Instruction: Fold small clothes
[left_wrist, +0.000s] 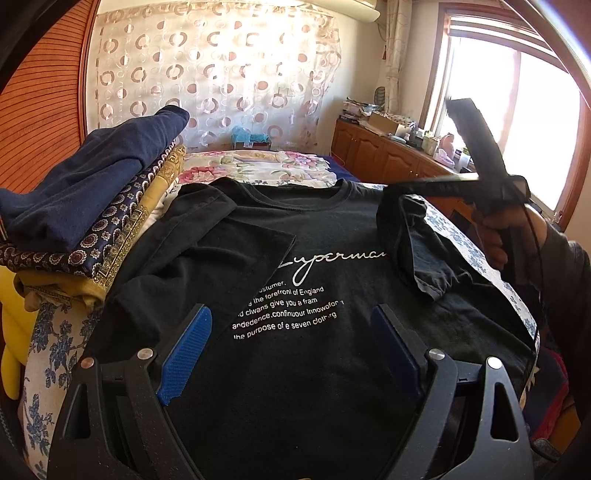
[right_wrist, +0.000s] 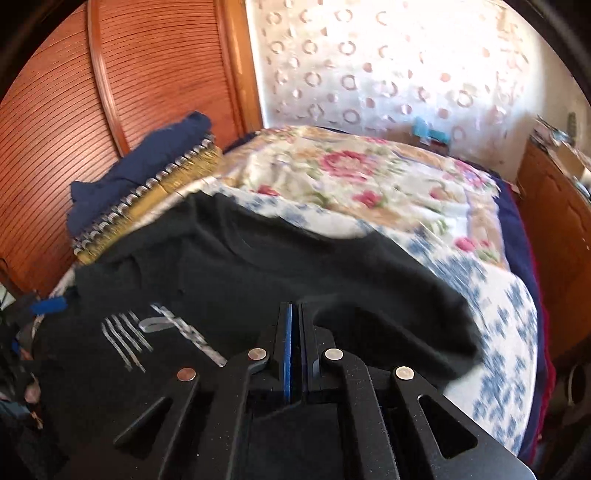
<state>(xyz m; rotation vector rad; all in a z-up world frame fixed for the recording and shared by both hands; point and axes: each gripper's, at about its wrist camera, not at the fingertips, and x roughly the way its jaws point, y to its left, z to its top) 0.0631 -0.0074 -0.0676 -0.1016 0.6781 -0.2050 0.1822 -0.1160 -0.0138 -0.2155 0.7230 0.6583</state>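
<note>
A black T-shirt with white print lies face up on the bed; it also shows in the right wrist view. Its left sleeve is folded in over the chest. My left gripper is open and empty above the shirt's lower front, blue pads apart. My right gripper is shut on the right sleeve and holds it lifted over the shirt; in the left wrist view this gripper sits at the shirt's right shoulder.
A stack of folded clothes, navy on top, sits at the left, and shows in the right wrist view. A floral quilt lies beyond the shirt. Wooden cabinets with clutter stand under the window at right.
</note>
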